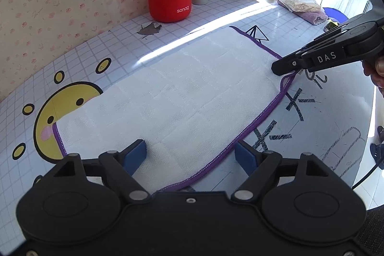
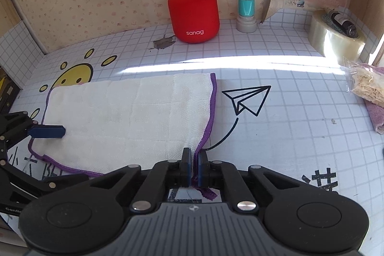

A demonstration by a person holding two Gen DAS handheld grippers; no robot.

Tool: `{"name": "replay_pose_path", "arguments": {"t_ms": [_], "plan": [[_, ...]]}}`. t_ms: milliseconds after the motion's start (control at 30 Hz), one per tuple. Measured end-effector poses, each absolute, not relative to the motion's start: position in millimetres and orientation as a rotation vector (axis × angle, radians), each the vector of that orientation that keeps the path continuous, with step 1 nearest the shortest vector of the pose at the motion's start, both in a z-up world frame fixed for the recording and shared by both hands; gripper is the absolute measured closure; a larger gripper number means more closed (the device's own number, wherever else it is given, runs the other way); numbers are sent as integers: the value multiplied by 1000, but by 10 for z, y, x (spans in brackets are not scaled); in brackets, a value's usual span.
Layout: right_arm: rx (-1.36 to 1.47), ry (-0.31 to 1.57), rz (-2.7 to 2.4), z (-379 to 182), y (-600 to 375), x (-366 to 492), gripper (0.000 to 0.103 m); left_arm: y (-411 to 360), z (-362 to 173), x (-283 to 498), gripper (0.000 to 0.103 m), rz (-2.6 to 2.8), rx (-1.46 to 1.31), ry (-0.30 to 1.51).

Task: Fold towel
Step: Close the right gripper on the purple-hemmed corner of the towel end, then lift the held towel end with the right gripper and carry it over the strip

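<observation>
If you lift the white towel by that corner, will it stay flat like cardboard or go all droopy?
Probably droopy: the towel looks thin and already puckers where the right gripper pinches its purple-edged corner. It likely feels light, and it seems unlikely to slip from the shut pads.

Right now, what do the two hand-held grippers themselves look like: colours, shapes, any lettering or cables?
The left hand-held gripper is black with round-knobbed housings, silver rivets, linked arms and blue finger pads. The right hand-held gripper has the same black linkage over a ribbed grey body, with blue pad edges. Its side reads "DAS" in white; a thin black cable trails behind.
</observation>
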State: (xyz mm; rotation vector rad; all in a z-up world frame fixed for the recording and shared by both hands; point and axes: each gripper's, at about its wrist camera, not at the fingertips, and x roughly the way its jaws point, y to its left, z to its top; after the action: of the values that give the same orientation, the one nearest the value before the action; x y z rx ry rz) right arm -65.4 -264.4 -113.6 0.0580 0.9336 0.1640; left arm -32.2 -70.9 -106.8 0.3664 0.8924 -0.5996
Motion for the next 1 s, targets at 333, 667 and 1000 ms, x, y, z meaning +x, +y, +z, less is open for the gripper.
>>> {"name": "replay_pose_path", "arguments": {"t_ms": [333,667,1000], "plan": [[-7,921,141,-1062,-2788,-618,99,-861,-896,-309,21,-629,318,849],[-25,910,145,-1039,-2772,-628,99,-951,-1081,-162,20,-560,362,886],[-35,869,173,-882,-2685,-685,99,-861,-970,-280,20,-558,364,872]]}}
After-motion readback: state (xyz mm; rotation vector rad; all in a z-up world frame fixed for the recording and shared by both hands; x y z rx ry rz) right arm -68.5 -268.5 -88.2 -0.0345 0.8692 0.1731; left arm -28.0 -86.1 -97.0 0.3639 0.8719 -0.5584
